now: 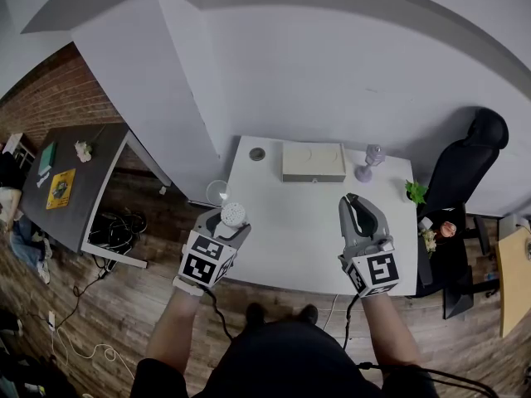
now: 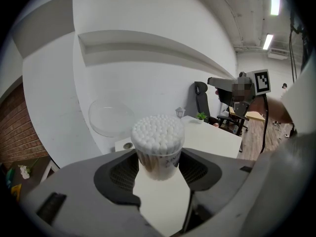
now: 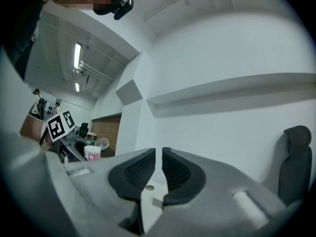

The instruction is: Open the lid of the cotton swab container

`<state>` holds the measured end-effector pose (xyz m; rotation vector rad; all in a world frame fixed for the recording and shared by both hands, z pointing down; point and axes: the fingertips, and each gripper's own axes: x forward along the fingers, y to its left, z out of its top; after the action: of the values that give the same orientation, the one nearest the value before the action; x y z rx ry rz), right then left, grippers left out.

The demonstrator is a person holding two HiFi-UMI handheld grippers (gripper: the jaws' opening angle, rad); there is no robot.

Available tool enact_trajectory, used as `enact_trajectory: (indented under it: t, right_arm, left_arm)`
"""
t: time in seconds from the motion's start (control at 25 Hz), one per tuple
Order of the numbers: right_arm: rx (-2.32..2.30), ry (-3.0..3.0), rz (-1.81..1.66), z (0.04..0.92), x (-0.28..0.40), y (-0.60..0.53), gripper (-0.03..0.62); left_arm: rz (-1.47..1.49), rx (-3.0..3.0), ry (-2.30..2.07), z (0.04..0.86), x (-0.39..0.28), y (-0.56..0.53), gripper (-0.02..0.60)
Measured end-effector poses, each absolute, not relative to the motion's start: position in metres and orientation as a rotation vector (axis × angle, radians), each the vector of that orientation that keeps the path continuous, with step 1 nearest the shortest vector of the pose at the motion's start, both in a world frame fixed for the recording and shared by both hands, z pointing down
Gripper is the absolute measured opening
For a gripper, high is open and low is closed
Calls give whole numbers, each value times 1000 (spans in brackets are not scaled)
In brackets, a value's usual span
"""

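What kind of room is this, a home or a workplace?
Most likely an office or lab workroom: a white table, a black office chair beside it, and a dark desk with tangled cables underneath, on a wood floor.

the cotton swab container (image 2: pixel 159 154) carries small print beginning "xin", the rest unreadable; nothing else legible.

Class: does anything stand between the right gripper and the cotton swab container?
Nothing visible does. The cotton swab container sits gripped in the left gripper, its swabs exposed. The right gripper, jaws nearly shut and empty, has only bare table between it and the container.
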<state>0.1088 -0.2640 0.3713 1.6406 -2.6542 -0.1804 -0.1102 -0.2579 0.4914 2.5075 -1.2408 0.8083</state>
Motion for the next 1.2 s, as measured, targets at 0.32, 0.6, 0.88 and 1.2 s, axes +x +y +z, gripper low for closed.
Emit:
enact_trajectory:
  t: [0.32,0.6,0.88,1.2]
  right_arm:
    - [1623,-2670,-175,375,115,-263,35]
    - [1611,-2690,-175,374,123,-262,35]
    - [1592,-2710,-176,372,134,-259,35]
    - [1563,-2739,-166,371,149,-254,35]
  left_arm:
    - [817,2498,-1243,493,-103,-255,250]
    - [826,2494,-1255,491,-93,-251,249]
    - [832,2485,-1276,489,-83,-246,250]
    - [838,2470,-1301,486,-65,-239,250]
